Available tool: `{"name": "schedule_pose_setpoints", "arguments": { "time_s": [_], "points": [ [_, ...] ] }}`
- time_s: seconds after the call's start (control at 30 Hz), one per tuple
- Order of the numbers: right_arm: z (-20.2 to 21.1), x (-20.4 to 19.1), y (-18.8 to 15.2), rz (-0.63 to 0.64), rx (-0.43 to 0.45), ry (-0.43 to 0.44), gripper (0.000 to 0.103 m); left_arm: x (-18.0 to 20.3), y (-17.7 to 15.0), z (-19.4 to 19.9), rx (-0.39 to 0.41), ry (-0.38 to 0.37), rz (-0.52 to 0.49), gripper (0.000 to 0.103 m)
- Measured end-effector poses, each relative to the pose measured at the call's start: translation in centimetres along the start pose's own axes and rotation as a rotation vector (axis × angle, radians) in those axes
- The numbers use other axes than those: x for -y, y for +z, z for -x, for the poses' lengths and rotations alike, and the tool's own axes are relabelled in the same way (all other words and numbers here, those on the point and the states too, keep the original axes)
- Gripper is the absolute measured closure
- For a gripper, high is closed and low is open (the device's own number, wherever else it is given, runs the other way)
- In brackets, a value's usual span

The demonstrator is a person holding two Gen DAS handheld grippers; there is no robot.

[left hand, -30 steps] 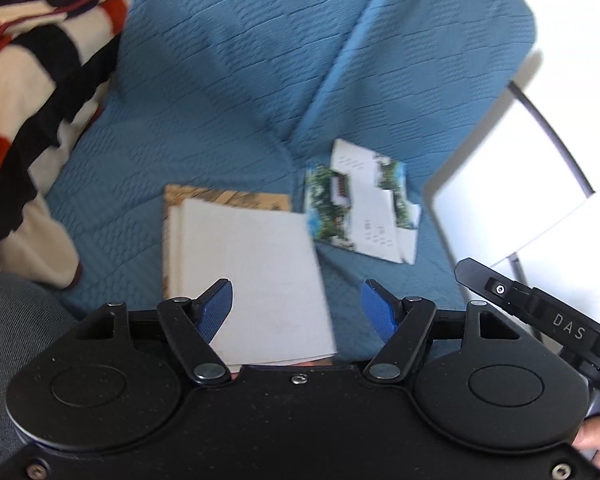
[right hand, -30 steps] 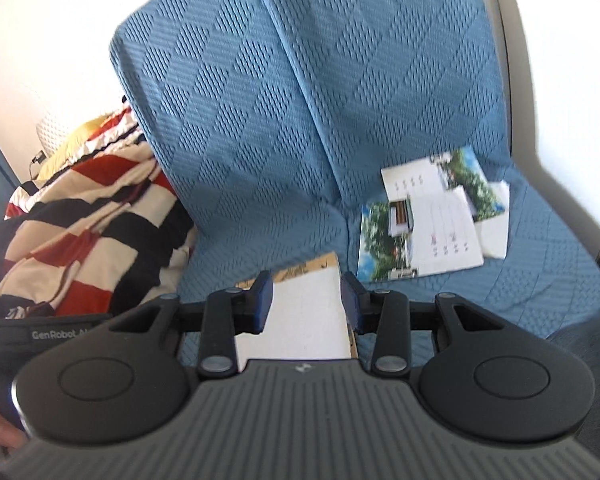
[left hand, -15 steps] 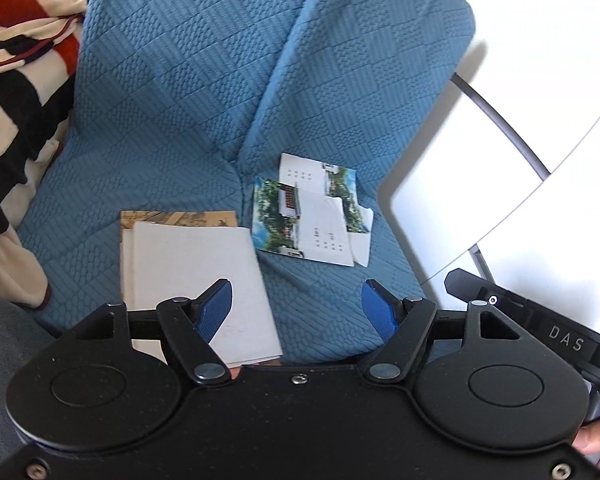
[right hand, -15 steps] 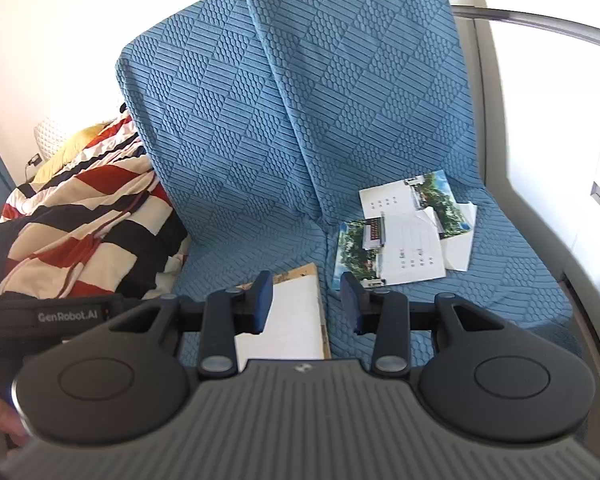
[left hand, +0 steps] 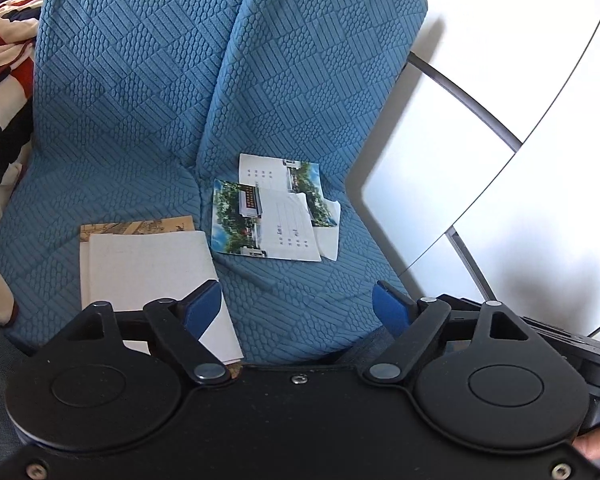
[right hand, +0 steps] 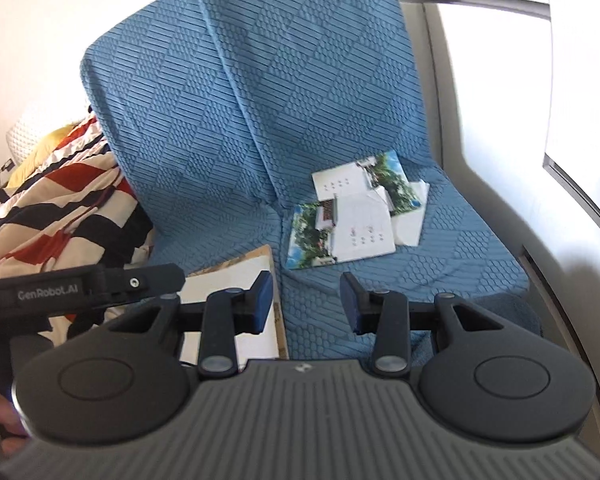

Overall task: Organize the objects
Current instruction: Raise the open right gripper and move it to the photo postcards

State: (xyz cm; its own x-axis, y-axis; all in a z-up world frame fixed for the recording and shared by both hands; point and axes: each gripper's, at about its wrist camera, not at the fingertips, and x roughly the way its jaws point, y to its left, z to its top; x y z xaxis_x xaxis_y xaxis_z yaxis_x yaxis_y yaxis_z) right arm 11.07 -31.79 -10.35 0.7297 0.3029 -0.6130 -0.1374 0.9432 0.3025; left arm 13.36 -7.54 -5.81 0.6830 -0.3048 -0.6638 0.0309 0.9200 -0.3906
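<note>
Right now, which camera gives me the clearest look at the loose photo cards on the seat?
The left wrist view: the photo cards lie sharp near the picture's middle, above the open jaws, every overlap visible. The right wrist view shows the same cards whole but softer with blur, up and right of centre.

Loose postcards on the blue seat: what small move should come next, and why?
Probably bring the left gripper forward and down to the postcards. They lie scattered and overlapping beside the white booklet, and its fingers, which have just been opening, hold nothing.
</note>
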Motion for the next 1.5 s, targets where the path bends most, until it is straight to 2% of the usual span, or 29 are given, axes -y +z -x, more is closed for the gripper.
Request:
{"name": "schedule_pose_setpoints", "arguments": {
  "time_s": [0.17, 0.33, 0.47, 0.57, 0.6, 0.67, 0.9, 1.07, 1.13, 1.3, 1.5],
  "points": [
    [0.3, 0.6, -0.2, -0.002, 0.009, -0.009, 0.062, 0.5, -0.2, 0.6, 0.017, 0.008, 0.004, 0.016],
    [0.8, 1.0, -0.4, -0.011, 0.018, -0.011, 0.062, 0.8, -0.6, 1.1, 0.014, -0.011, 0.017, 0.006],
    [0.6, 1.7, -0.5, -0.024, 0.014, -0.016, 0.062, 1.2, -0.7, 0.9, 0.016, 0.006, 0.009, 0.004],
    [0.3, 2.2, -0.6, -0.026, 0.018, -0.021, 0.05, 1.5, -0.7, 0.7, 0.028, 0.022, -0.002, 0.002],
    [0.2, 2.4, -0.7, -0.026, 0.025, -0.023, 0.04, 1.6, -0.7, 0.5, 0.028, 0.023, -0.003, 0.001],
    [-0.2, 2.9, -0.8, -0.022, 0.036, -0.032, 0.027, 1.8, -0.4, -0.1, 0.03, 0.007, -0.01, 0.001],
    [-3.2, 4.5, -1.1, -0.043, 0.029, -0.055, 0.027, 2.9, 0.9, -3.1, 0.042, -0.04, 0.007, 0.001],
    [-5.8, 6.0, -1.5, -0.087, 0.04, -0.067, 0.027, 2.7, 1.1, -5.8, 0.048, -0.007, -0.019, 0.001],
    [-7.2, 7.1, -1.8, -0.134, 0.02, -0.082, 0.027, 2.1, 0.9, -7.0, 0.056, 0.02, -0.016, 0.001],
    [-9.5, 8.4, -2.3, -0.169, 0.035, -0.105, 0.027, 0.4, 0.8, -10.0, 0.042, 0.083, 0.002, 0.001],
    [-12.7, 9.3, -1.8, -0.204, 0.007, -0.082, 0.027, -0.9, 0.8, -12.4, 0.031, 0.13, 0.007, 0.001]
  ]
}}
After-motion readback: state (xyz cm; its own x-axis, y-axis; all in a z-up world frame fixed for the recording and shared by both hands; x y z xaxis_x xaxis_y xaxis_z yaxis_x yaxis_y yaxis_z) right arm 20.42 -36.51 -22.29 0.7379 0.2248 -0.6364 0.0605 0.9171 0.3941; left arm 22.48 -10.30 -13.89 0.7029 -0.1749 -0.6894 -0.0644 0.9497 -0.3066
